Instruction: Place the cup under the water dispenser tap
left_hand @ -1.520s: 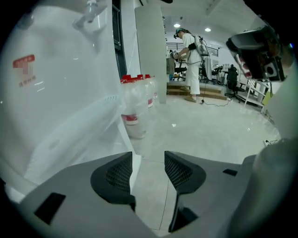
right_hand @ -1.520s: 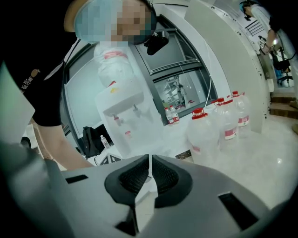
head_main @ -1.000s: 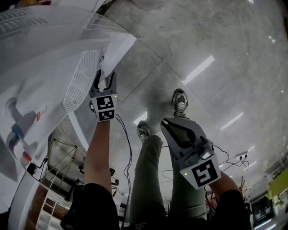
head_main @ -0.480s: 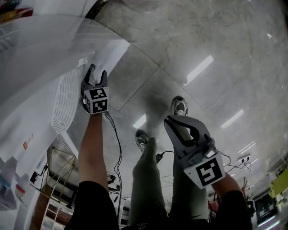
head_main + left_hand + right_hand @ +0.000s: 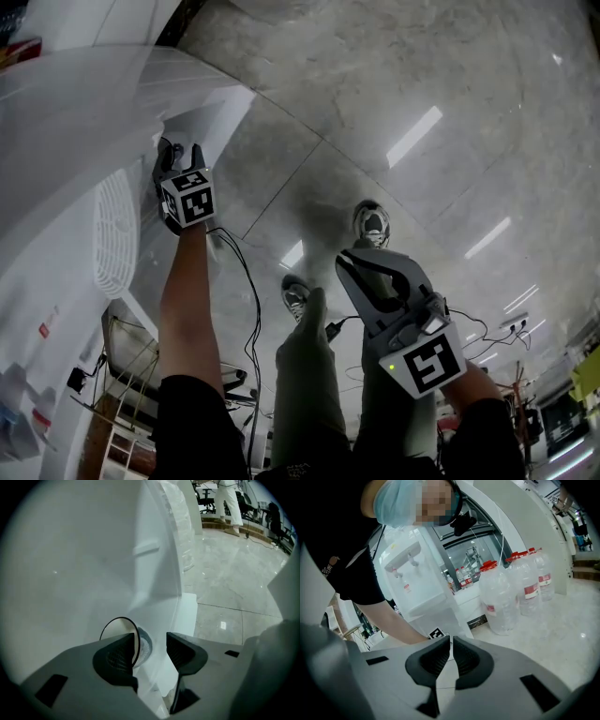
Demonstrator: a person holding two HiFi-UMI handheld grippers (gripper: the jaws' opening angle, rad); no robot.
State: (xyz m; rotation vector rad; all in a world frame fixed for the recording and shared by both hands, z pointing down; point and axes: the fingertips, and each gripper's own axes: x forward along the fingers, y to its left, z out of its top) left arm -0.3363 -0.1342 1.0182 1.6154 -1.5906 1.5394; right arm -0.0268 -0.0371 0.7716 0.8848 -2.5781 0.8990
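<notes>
Slid the left gripper (image 5: 181,150) down the dispenser (image 5: 84,122) front, from beside the grille (image 5: 114,234) to past it. Narrowed its jaws slightly after widening, cup (image 5: 119,630) partly between them, ungripped.

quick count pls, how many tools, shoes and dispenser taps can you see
tools: 2, the left tool and the right tool
shoes: 2
dispenser taps: 2
total: 6
</notes>
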